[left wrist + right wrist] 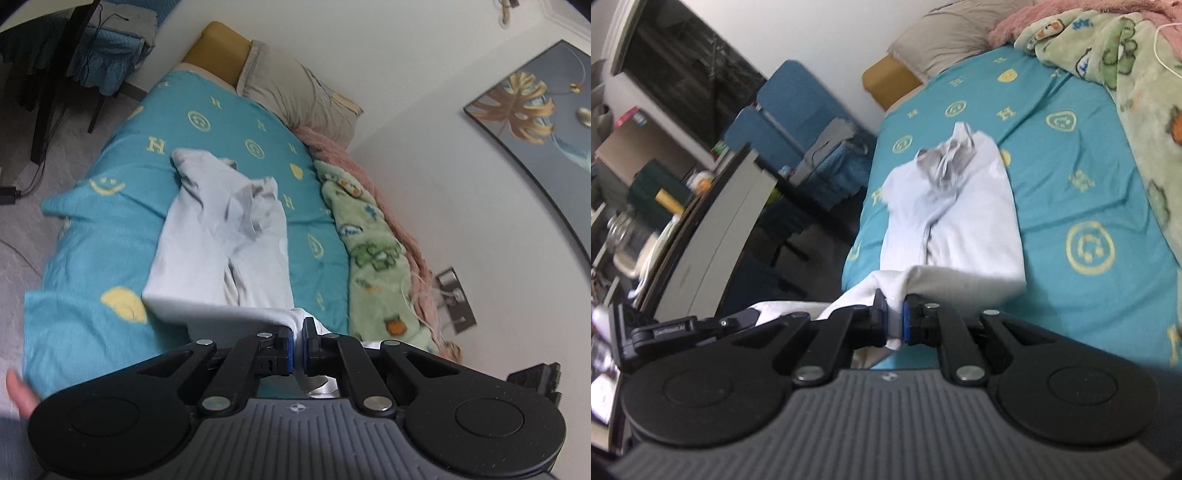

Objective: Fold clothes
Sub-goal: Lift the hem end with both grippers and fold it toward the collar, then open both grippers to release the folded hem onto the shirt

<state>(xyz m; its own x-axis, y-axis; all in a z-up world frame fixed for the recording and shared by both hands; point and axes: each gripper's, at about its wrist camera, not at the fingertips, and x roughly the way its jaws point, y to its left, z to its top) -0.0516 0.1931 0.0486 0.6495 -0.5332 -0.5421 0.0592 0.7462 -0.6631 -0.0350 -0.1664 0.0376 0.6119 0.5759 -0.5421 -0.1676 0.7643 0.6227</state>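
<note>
Both fingers [298, 334] [894, 315] clamped on shirt [221, 240]

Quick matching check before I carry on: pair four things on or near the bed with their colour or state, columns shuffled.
1 white shirt
2 bedsheet
3 fleece blanket
4 pillow

A green, cartoon print
B beige, at the bed's head
C teal with yellow symbols
D hem clamped by left gripper and right gripper

Pairs: 1-D, 2-C, 3-A, 4-B
</note>
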